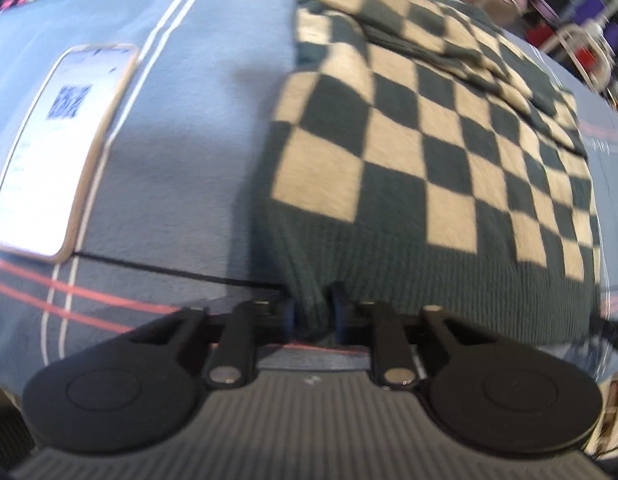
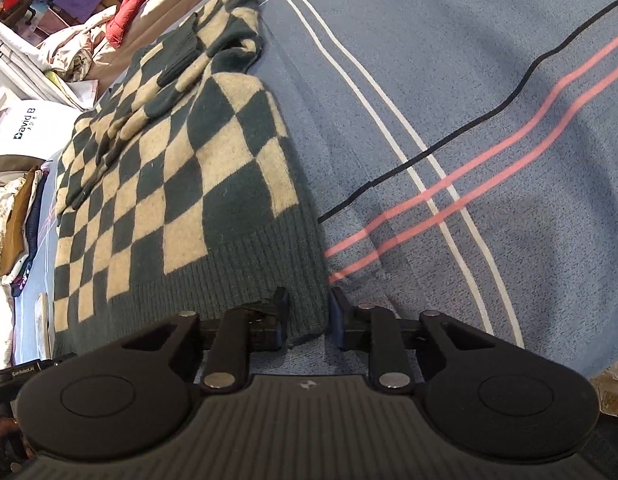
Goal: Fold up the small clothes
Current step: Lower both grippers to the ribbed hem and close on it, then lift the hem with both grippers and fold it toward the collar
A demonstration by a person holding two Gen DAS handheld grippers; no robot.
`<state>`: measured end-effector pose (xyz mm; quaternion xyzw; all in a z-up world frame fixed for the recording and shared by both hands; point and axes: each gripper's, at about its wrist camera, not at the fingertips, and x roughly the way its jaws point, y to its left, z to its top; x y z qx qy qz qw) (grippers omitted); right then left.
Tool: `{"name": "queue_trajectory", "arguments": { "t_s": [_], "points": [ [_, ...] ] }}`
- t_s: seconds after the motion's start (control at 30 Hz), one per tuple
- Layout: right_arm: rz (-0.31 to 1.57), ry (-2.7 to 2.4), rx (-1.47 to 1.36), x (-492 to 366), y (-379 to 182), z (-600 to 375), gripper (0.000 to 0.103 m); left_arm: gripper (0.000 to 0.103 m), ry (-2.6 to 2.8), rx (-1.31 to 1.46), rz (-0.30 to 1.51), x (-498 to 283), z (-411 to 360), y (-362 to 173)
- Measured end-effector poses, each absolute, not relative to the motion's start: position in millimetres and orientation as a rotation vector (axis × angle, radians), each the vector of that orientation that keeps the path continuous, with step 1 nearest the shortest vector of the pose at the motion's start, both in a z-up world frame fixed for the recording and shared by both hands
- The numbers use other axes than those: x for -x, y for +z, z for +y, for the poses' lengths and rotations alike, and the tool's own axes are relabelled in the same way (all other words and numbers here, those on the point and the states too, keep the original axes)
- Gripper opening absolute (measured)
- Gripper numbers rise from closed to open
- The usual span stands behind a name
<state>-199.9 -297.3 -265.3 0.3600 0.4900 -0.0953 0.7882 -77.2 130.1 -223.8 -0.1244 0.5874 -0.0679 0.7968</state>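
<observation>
A dark green and cream checkered knit sweater (image 1: 429, 152) lies flat on a blue striped bed sheet (image 1: 189, 140), with one sleeve folded across its body. My left gripper (image 1: 312, 312) is shut on the ribbed hem at the sweater's left corner. The same sweater (image 2: 181, 168) shows in the right wrist view. My right gripper (image 2: 309, 316) is shut on the ribbed hem at the right corner, with the fabric pinched between the fingers.
A phone (image 1: 65, 148) with a QR code on its screen lies on the sheet left of the sweater. Piled clothes (image 2: 17, 216), a white box (image 2: 25, 128) and a red jacket (image 2: 137, 4) crowd the far left side. Bare blue sheet (image 2: 489, 120) stretches to the right.
</observation>
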Motion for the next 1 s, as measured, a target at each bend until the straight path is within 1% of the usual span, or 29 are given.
{"name": "queue_trajectory", "arguments": {
  "t_s": [0.07, 0.2, 0.4, 0.57, 0.73, 1.0],
  "points": [
    [1.063, -0.192, -0.774, 198.1, -264.3, -297.0, 0.019, 0.011, -0.137, 0.267, 1.259, 77.2, 131.2, -224.1],
    [1.083, -0.174, -0.730, 192.6, -258.7, -293.7, 0.015, 0.008, -0.111, 0.286, 1.243, 75.6, 129.3, -217.0],
    [1.034, -0.124, -0.785, 187.3, -240.4, -301.9, 0.014, 0.007, -0.097, 0.351, 1.194, 65.2, 127.9, -192.0],
    [0.942, -0.067, -0.857, 161.1, -211.9, -320.1, 0.013, 0.007, -0.121, 0.304, 1.105, 31.7, 105.0, -157.7],
    [0.869, -0.041, -0.912, 110.4, -191.5, -339.8, 0.013, 0.007, -0.088, 0.299, 1.040, -21.7, 98.0, -147.2],
    [0.792, -0.047, -0.928, 8.4, -183.4, -379.9, 0.013, 0.007, -0.054, 0.308, 0.979, -135.3, 102.2, -150.8]
  ]
}}
